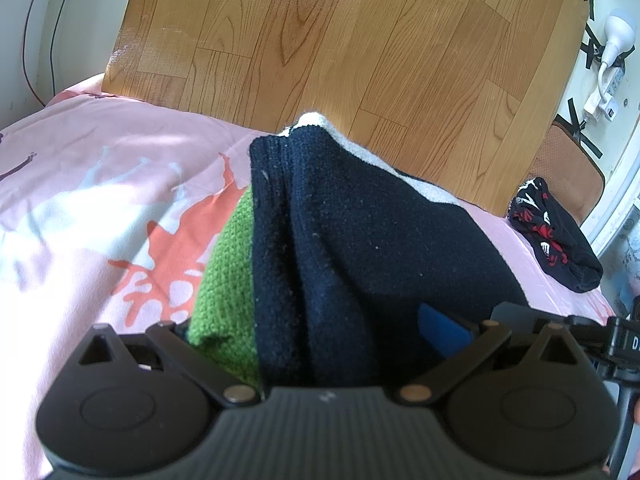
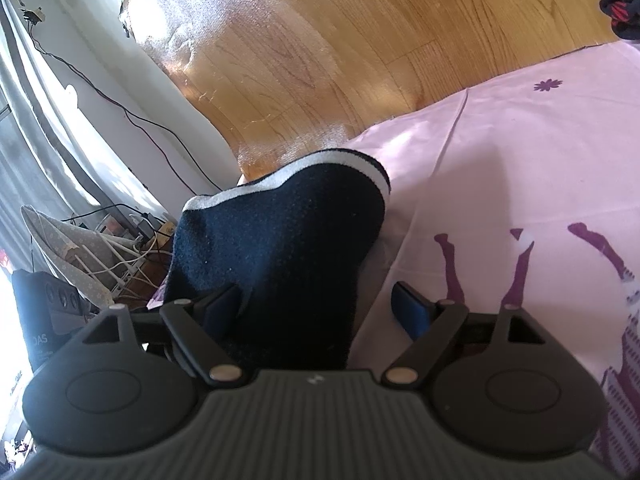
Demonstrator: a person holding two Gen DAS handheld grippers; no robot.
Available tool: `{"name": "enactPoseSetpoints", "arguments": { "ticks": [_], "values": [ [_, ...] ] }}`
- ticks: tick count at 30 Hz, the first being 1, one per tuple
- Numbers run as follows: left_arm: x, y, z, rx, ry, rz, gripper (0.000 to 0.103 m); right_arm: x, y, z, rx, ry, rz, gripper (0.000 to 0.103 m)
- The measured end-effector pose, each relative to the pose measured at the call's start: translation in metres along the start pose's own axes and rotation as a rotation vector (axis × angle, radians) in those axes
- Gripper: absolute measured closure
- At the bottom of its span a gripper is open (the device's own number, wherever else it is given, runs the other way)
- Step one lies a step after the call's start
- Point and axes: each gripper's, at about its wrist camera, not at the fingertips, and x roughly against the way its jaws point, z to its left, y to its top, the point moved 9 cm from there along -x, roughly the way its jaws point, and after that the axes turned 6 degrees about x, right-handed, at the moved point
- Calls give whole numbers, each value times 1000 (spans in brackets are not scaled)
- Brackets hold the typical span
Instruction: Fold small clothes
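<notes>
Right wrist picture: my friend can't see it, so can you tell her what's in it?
A dark navy sock with a white stripe sticks up between the wide-open fingers of the right gripper, its blue right pad clear of the cloth. Beside it lies a pink bedsheet with purple prints, and a wooden floor beyond.

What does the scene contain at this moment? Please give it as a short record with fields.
surface: pink printed bedsheet, wooden floor beyond it
main garment: navy sock with white band, with a green knit piece beside it
other garment: black, red and white patterned item lying apart on the sheet
left gripper: garment fills the space between its fingers; grip cannot be told
right gripper: jaws wide, navy sock between them, the right pad clear of it
</notes>
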Motion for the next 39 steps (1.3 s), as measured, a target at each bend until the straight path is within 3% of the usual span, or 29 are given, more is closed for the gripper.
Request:
{"name": "enactPoseSetpoints", "arguments": {
  "ticks": [12, 21, 25, 26, 27, 29, 33, 36, 39],
  "values": [
    [0, 1, 0, 7, -8, 2, 0, 0, 0, 0, 6, 0, 3, 17],
    [4, 6, 12, 114, -108, 11, 0, 0, -1, 1, 5, 0, 3, 17],
    [2, 5, 9, 102, -90, 15, 1, -2, -1, 2, 18, -4, 9, 17],
    [1, 4, 6, 87, -77, 16, 2, -4, -2, 4, 28, 0, 16, 23],
    [0, 3, 2, 68, -67, 20, 8, -7, -3, 7, 39, 24, 36, 45],
    [1, 3, -3, 47, -25, 15, 15, -9, -4, 12, 63, 27, 46, 48],
    [17, 26, -10, 4, 12, -53, 42, -10, 6, 20, 24, 66, 5, 58],
    [32, 64, -1, 18, 53, -136, 44, -24, 35, 47, 92, 120, -37, 59],
    [55, 114, 23, 45, 102, -279, 43, -55, 74, 90, 244, 172, -81, 60]
  ]
}}
